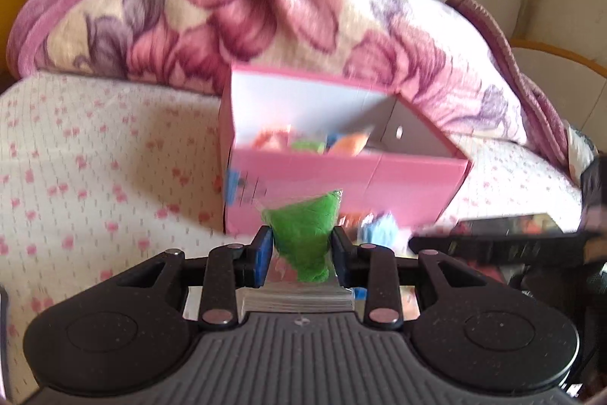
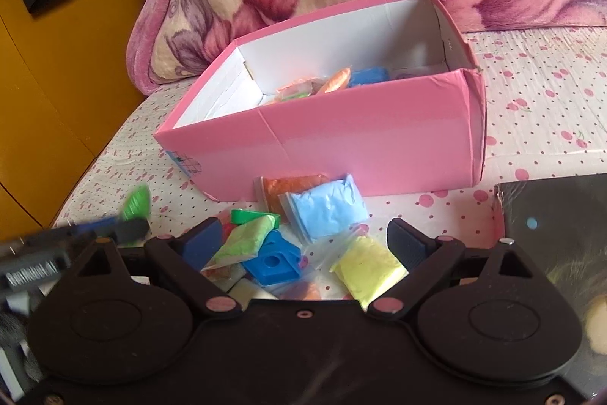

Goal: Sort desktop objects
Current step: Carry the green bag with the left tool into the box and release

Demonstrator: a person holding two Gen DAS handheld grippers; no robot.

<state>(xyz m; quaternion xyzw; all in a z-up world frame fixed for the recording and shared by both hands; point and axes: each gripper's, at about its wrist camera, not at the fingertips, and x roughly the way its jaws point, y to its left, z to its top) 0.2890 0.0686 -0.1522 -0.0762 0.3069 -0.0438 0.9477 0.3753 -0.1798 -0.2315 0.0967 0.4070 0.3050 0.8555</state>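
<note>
Green clay in a clear bag (image 1: pixel 303 238) sits pinched between the blue pads of the left claw (image 1: pixel 302 255), lifted above the bed (image 1: pixel 95 158). Ahead of that claw stands the pink box (image 1: pixel 341 185), open-topped, with orange, green and blue packets inside. The right claw (image 2: pixel 303 245) is spread wide and grips nothing; between its fingers lie a yellow clay bag (image 2: pixel 370 266), a blue plastic mould (image 2: pixel 275 260) and a pale green bag (image 2: pixel 242 240). Just beyond them, touching the box's near wall, rest a light blue bag (image 2: pixel 326 211) and an orange bag (image 2: pixel 280 190).
</note>
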